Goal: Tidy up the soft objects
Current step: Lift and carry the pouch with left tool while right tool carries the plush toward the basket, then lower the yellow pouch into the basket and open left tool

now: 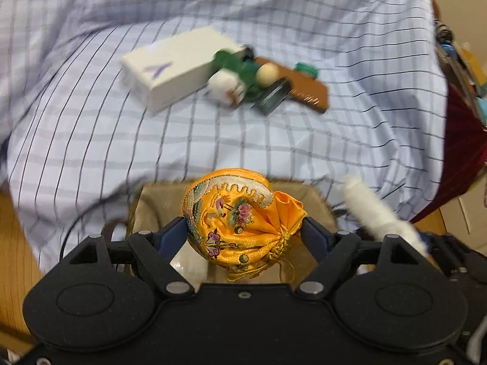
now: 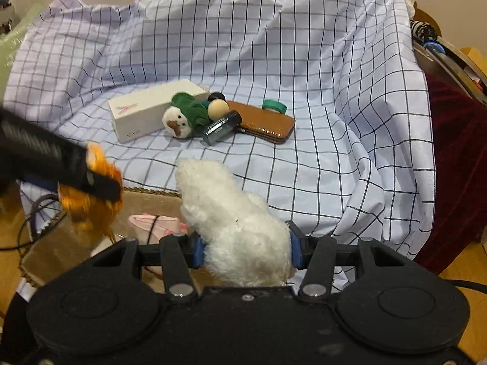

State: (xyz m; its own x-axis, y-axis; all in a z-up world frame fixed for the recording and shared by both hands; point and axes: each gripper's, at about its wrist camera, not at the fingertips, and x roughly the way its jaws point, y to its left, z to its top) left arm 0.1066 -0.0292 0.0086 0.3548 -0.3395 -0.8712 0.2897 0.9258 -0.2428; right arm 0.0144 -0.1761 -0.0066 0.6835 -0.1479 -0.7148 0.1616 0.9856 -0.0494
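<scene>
My left gripper (image 1: 243,228) is shut on a yellow embroidered silk pouch (image 1: 234,213) and holds it over a tan basket (image 1: 152,210). In the right wrist view the pouch (image 2: 91,203) and left gripper show at the left, above the same basket (image 2: 146,203). My right gripper (image 2: 245,249) is shut on a fluffy white plush toy (image 2: 234,219), held just right of the basket. The toy also shows in the left wrist view (image 1: 377,210). A snowman plush with a green hat (image 2: 182,115) lies on the checked cloth.
On the checked cloth (image 2: 304,76) lie a white box (image 2: 152,109), a brown leather case (image 2: 264,121), a small bottle (image 2: 219,127), a beige ball (image 2: 217,108) and a green tape roll (image 2: 274,105). A pink item (image 2: 155,223) lies inside the basket. Dark red fabric (image 2: 456,167) at right.
</scene>
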